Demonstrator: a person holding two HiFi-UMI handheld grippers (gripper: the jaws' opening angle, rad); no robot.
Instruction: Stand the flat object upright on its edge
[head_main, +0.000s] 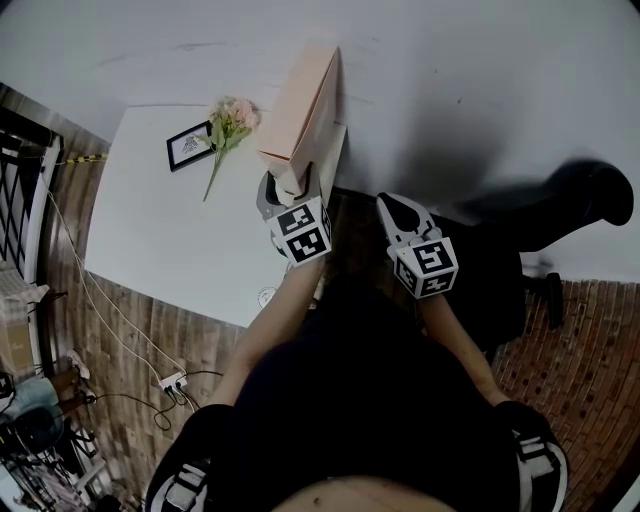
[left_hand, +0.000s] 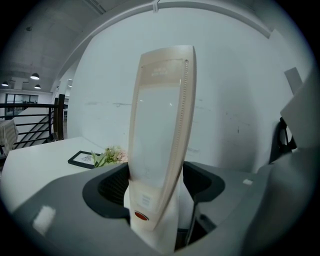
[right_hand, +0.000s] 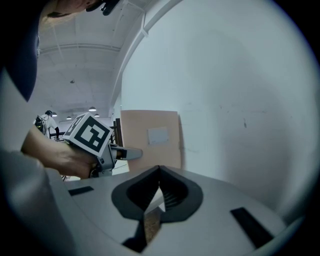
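Observation:
A flat beige box (head_main: 305, 105) stands upright on its narrow edge at the right edge of the white table (head_main: 160, 220), close to the wall. My left gripper (head_main: 283, 195) is shut on its near lower end. In the left gripper view the box (left_hand: 160, 125) rises between both pads and has a small red dot low down. My right gripper (head_main: 402, 215) hovers beside the table to the right, shut and holding nothing. The right gripper view shows its jaws (right_hand: 159, 169) closed, with the box (right_hand: 150, 140) and the left gripper (right_hand: 125, 153) ahead.
A black picture frame (head_main: 188, 146) and a small pink flower bunch (head_main: 230, 125) lie on the table left of the box. The white wall runs just behind. A black chair (head_main: 560, 205) stands to the right. Cables and a power strip (head_main: 170, 382) lie on the wooden floor.

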